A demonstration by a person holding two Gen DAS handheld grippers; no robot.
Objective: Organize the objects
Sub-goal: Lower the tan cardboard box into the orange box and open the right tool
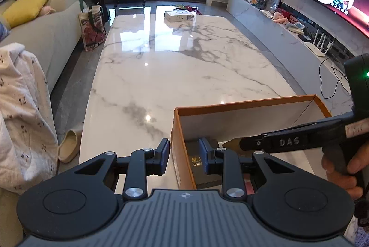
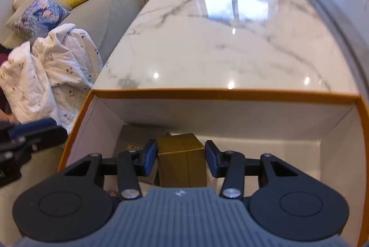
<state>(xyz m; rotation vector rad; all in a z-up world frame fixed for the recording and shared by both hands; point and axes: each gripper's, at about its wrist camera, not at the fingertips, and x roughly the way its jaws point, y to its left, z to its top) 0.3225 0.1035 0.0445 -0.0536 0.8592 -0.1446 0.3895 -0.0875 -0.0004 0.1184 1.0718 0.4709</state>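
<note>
Your left gripper (image 1: 184, 159) sits at the bottom centre of the left wrist view with its jaws wide apart, straddling the left wall of the open orange cardboard box with white inner walls (image 1: 182, 154). One blue pad is outside over the white marble tabletop (image 1: 175, 67), the other is inside the box, and neither is gripping anything.

In the right wrist view, your right gripper (image 2: 181, 160) is down inside that same box (image 2: 226, 94), lower middle of the frame. Its jaws are also spread wide, with the small gold-brown carton (image 2: 182, 159) sitting between the pads. The left pad looks close to the carton's side or just touching it, and there's a clear gap on the right, so nothing is clamped. A flat dark grey box with gold lettering (image 2: 133, 138) lies on the box floor just left of the carton, partly behind your left finger.

From the left wrist view you can see that dark box (image 1: 196, 154) at lower centre too, with your right hand (image 1: 343, 168) on the handle at the lower right edge.

A white flat package (image 1: 178, 16) sits at the table's far end, upper centre.
</note>
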